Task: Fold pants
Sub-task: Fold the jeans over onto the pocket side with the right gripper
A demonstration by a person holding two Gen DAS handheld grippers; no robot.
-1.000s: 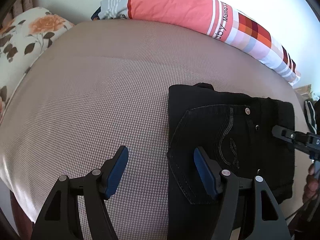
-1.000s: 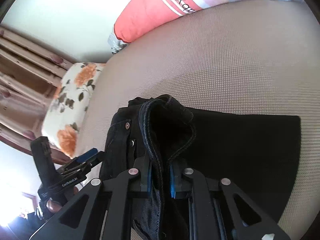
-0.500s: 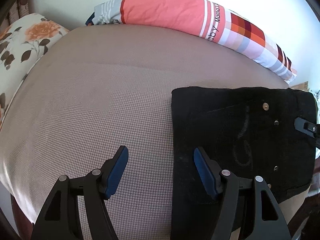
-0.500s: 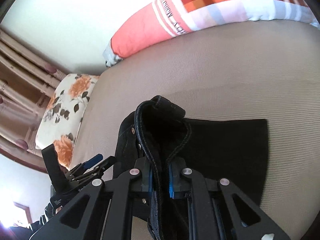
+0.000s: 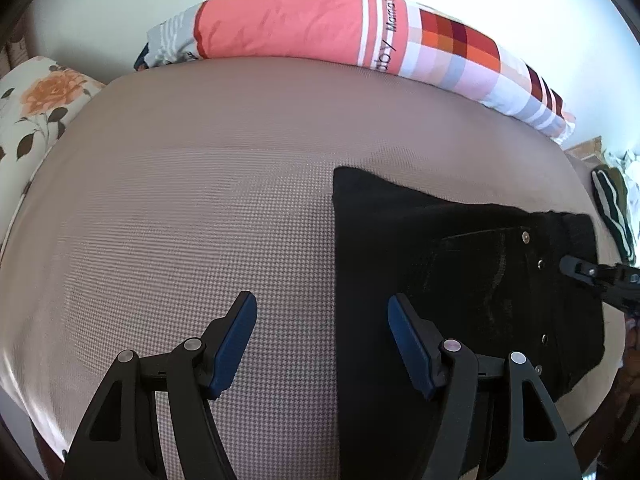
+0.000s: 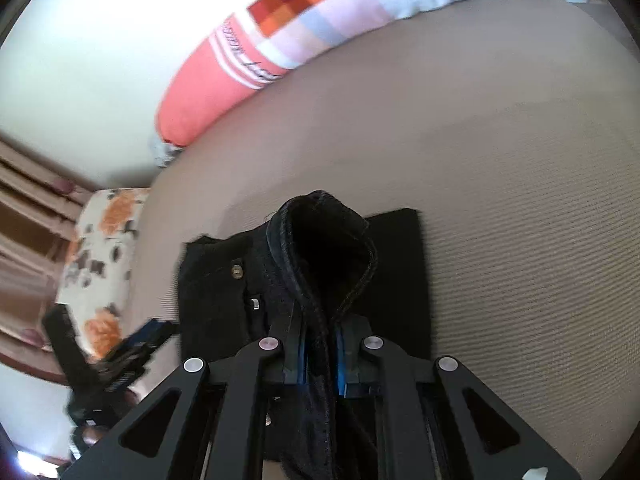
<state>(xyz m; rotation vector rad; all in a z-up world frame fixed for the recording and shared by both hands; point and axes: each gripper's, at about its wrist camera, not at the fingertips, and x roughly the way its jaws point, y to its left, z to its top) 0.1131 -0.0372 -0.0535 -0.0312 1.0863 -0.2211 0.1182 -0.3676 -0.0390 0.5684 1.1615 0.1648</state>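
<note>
The black pants [image 5: 460, 264] are lying as a compact dark rectangle on the right part of the beige bed [image 5: 200, 220], already doubled over on themselves, with the rivets and a back pocket facing up. The right claw [image 6: 320, 356] is pinching a thick seamed edge of the pants between its blue pads, its jaws almost fully together on the cloth, so that a hump of denim is standing up in front of it while the rest of the bundle is resting flat on the bed. The left claw [image 5: 322, 344] is hanging wide apart and gripping nothing; its left finger is sitting over bare bed and its right finger is hovering over the near left edge of the pants. A long striped pillow [image 5: 360, 36] is running along the far side by the wall, and a flowered pillow [image 5: 36, 100] is sitting at the far left, both well clear of the work. To my eye this is the tidying end of a fold, with the right claw setting the bundle in place. The next move probably calls for laying that raised edge down flat and square before letting go, with the left claw perhaps steadying the near left edge so the layers are not sliding apart
</note>
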